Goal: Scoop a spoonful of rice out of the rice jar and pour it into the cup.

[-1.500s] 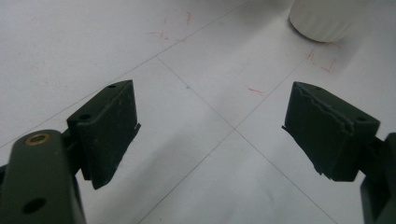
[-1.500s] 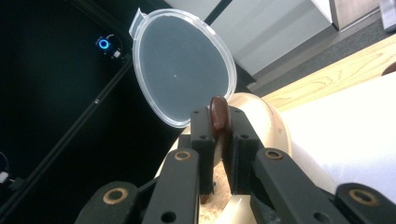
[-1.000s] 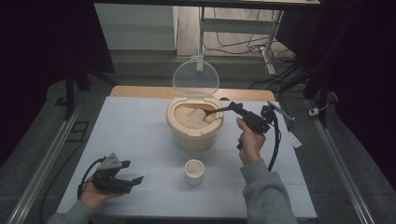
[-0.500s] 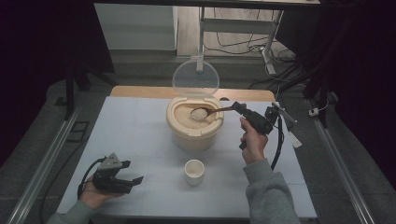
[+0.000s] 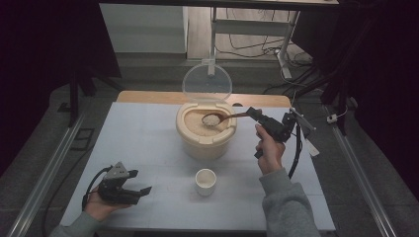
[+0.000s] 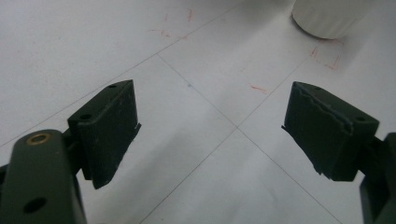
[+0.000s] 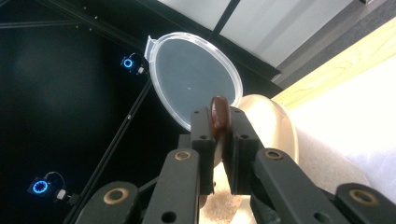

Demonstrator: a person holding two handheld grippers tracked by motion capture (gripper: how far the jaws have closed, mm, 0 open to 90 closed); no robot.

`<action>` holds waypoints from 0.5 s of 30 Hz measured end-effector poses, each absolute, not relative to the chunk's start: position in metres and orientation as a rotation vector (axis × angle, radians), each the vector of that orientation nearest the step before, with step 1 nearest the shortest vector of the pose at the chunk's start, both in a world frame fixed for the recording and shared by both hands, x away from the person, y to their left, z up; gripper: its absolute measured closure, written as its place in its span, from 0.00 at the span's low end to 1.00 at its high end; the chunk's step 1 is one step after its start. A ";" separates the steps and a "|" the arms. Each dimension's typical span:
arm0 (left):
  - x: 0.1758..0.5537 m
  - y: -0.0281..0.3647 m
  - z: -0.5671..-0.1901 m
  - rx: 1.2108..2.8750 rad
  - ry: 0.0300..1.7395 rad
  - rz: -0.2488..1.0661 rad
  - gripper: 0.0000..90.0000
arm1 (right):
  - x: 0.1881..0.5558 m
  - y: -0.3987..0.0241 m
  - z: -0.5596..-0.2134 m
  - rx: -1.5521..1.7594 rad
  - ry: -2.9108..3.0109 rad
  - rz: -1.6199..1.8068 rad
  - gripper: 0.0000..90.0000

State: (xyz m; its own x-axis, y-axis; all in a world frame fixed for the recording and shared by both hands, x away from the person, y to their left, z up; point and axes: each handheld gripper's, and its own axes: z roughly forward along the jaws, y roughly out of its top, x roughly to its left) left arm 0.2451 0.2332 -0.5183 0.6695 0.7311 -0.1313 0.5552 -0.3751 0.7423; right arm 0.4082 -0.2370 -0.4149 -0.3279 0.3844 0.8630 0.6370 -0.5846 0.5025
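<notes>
Here, brown spoon (image 5: 223,118) heaped with pale rice over the tan bucket (image 5: 206,139), pinched by right hand-held gripper (image 5: 253,113), left hand-held gripper (image 5: 143,191) agape.

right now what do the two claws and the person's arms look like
Both are black, boxy tools. The left claw carries a grey three-cornered plate on top and trails a black cable; its pads are flat, dark and scuffed at the edges. The right claw has brass-coloured pivot pins, screw holes and its own black cable. The person wears grey sleeves.
</notes>
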 end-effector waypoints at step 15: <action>0.245 0.233 -0.519 2.083 0.989 0.278 0.19 | 0.402 -0.240 -0.410 -1.670 -1.350 -2.022 0.92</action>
